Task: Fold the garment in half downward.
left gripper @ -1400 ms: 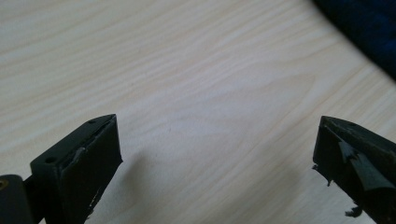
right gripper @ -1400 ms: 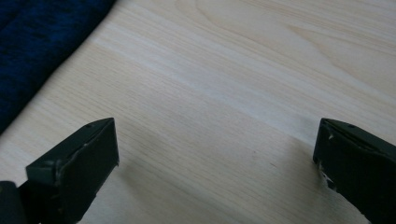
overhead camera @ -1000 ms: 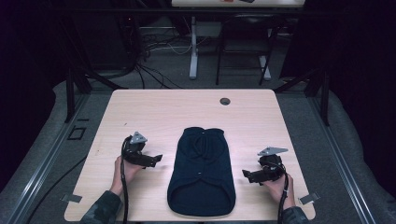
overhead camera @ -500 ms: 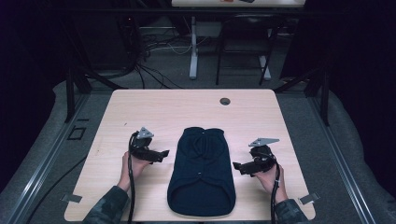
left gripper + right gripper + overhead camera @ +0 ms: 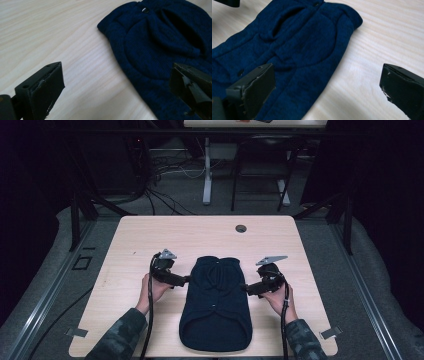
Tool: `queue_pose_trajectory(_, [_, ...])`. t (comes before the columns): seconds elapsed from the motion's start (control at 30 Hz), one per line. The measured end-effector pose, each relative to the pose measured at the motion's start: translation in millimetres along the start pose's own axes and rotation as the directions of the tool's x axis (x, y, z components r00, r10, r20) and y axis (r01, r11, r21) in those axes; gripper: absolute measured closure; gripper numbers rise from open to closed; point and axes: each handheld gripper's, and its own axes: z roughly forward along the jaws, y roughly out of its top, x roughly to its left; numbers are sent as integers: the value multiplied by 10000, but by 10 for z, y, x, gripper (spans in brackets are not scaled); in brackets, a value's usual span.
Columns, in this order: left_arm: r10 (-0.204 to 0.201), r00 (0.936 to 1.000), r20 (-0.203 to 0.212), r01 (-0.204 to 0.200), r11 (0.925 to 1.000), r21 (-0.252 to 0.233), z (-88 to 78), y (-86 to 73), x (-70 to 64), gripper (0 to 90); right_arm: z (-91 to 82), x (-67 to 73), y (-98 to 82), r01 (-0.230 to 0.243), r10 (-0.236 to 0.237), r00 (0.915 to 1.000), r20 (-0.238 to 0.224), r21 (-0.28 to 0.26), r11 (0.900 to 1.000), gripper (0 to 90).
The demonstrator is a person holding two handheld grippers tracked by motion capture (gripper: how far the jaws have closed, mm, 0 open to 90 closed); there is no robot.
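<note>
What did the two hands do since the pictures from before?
Both moved forward and inward: the left gripper and right gripper now reach the edges of the dark blue knitted garment, jaws open, nothing grasped. The garment and the pale wooden table stayed put.

Dim lab: floor cables [image 5: 165, 200], bare wooden table [image 5: 150, 235], desk frames [image 5: 207, 175].

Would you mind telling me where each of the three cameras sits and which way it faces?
High view: above the person's side, looking forward and down on the light wooden table; forearms, hands and both tools show.
Left gripper view: rides the left tool, looking past its open black jaws at the dark blue knitted garment.
Right gripper view: rides the right tool, its jaws open, facing the garment's other edge.
Shared: all three show the garment and the table.
</note>
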Motion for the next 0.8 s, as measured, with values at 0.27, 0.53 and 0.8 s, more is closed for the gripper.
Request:
queue_pose_trajectory(0.27, [-172, 9989, 445, 166, 9998, 147, 169, 142, -47, 0, 144, -23, 171, -31, 36, 9998, -195, 244, 9997, 0])
queue_pose_trajectory(0.53, [-277, 9982, 536, 250, 9984, 502, 327, 230, -57, 3, 374, -93, 298, -358, 371, 9988, -312, 423, 9985, 0])
queue_pose_trajectory(0.8, [19, 9999, 138, -33, 9949, 1012, 487, 266, -65, 18, 552, -155, 346, -583, 604, 9978, -281, 696, 9959, 0])
